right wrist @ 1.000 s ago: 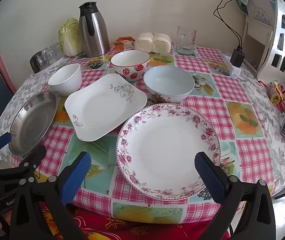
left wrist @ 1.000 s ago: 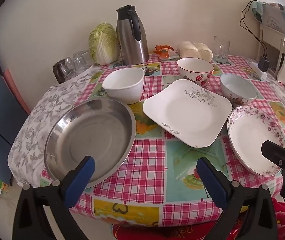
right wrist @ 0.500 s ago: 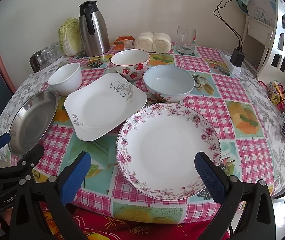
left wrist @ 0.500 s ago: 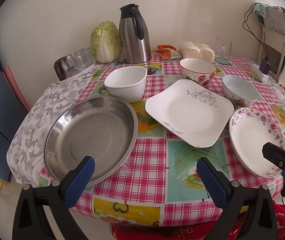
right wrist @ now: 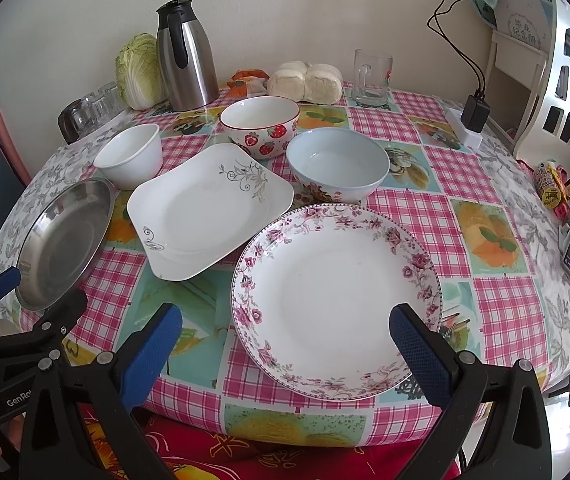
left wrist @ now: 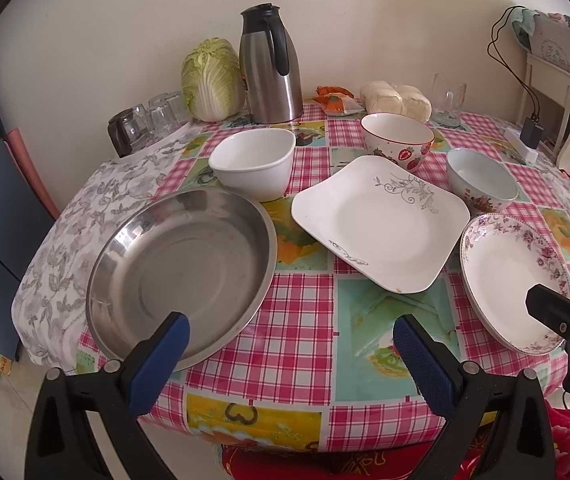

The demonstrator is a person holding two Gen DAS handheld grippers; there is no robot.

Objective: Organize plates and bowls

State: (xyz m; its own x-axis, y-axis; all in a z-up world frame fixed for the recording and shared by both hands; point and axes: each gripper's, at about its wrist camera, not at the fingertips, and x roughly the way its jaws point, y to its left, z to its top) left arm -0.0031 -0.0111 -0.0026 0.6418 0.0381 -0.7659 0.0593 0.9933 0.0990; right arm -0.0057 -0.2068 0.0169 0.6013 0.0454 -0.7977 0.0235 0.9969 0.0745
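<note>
Both claws hung at the near edge of the table [left wrist: 297, 344], each spread wide and holding nothing. The left claw [left wrist: 291, 344] sat just off the near rim of the steel pan [left wrist: 181, 276], its left finger overlapping that rim in the left wrist view. The right claw [right wrist: 285, 340] framed the near part of the floral plate [right wrist: 337, 296], its right finger over the plate's near right rim; whether it touched could not be told.

Between pan and floral plate lay the square plate [left wrist: 381, 224], close to both, its far right corner near the blue bowl [right wrist: 337, 166]. Behind the pan stood the white bowl [left wrist: 253, 162], just beside the pan's far rim. Behind the square plate stood the strawberry bowl [right wrist: 260, 126], with the blue bowl to its right, just beyond the floral plate.

Farther back, by the wall, were a cabbage [left wrist: 211, 80], a flask [left wrist: 271, 66], buns [right wrist: 305, 82] and a glass mug [right wrist: 371, 76].
</note>
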